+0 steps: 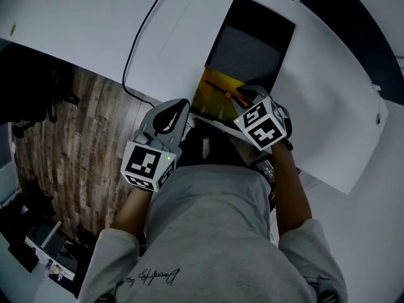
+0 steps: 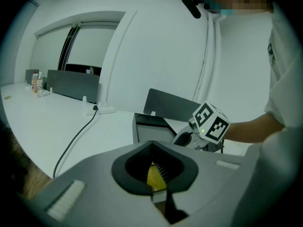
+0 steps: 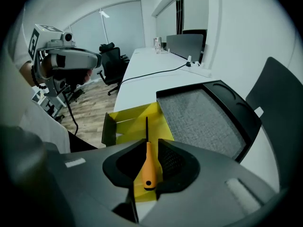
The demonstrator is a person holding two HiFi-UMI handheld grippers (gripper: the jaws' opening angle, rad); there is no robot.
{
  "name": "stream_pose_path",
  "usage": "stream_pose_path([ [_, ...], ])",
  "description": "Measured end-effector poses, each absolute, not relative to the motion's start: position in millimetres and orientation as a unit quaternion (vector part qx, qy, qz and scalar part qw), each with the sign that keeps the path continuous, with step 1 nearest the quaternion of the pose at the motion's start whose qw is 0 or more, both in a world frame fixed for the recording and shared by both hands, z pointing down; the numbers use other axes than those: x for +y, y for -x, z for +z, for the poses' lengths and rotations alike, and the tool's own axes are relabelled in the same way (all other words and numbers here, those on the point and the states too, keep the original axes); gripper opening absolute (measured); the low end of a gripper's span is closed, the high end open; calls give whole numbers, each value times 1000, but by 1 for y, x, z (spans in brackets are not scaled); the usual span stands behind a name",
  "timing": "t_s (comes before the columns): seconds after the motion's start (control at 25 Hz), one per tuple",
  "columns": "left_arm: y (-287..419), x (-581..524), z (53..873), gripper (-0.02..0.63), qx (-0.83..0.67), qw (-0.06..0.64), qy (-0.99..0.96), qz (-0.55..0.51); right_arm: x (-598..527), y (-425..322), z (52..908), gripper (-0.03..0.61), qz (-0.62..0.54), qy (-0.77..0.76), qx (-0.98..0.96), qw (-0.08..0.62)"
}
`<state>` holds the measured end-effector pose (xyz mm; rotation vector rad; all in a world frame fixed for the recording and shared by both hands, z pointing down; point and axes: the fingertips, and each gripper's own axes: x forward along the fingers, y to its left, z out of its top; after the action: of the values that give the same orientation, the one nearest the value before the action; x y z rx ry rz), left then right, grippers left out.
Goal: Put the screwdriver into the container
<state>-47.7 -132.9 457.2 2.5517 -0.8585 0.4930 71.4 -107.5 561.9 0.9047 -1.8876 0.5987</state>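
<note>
**A:** What's the biggest thing in front of the person?

**B:** A white table [image 1: 328, 106] that curves around them, with wooden floor [image 1: 82, 125] showing to the left. A black cable [image 1: 136, 36] trails across the table top and off its edge.

**A:** And on the table?

**B:** An open black case [image 1: 249, 49] lined with grey foam. Just in front of it, touching its near edge, sits a smaller yellow container [image 1: 211, 96], an open box with low walls.

**A:** Where are the tools?

**B:** Both are at the container's near side. The left gripper [image 2: 154, 163] is off to the left and points roughly level. Its jaws are parted with nothing in them, and only a strip of the yellow box shows through the gap. The right gripper [image 3: 150, 148] tilts steeply down over the container. Its jaws also stand apart.

**A:** So where's the screwdriver?

**B:** The screwdriver [image 3: 148, 167] lies inside the yellow container. Its orange handle sits in the gap between the right gripper's jaws, and yellow shows beside it, so the pads don't pinch it. Its thin black shaft points across the container floor toward the case.
</note>
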Motion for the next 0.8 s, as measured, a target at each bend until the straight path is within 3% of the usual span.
stream_pose_path([
  [0.36,37,-134,436,0,-308,180,-919,165,-109,-74,507,15,232,-398,-797,391],
  [0.8,29,-127,412,0,-310,174,-923,147,-91,-77,459,14,241,-420,-815,318],
])
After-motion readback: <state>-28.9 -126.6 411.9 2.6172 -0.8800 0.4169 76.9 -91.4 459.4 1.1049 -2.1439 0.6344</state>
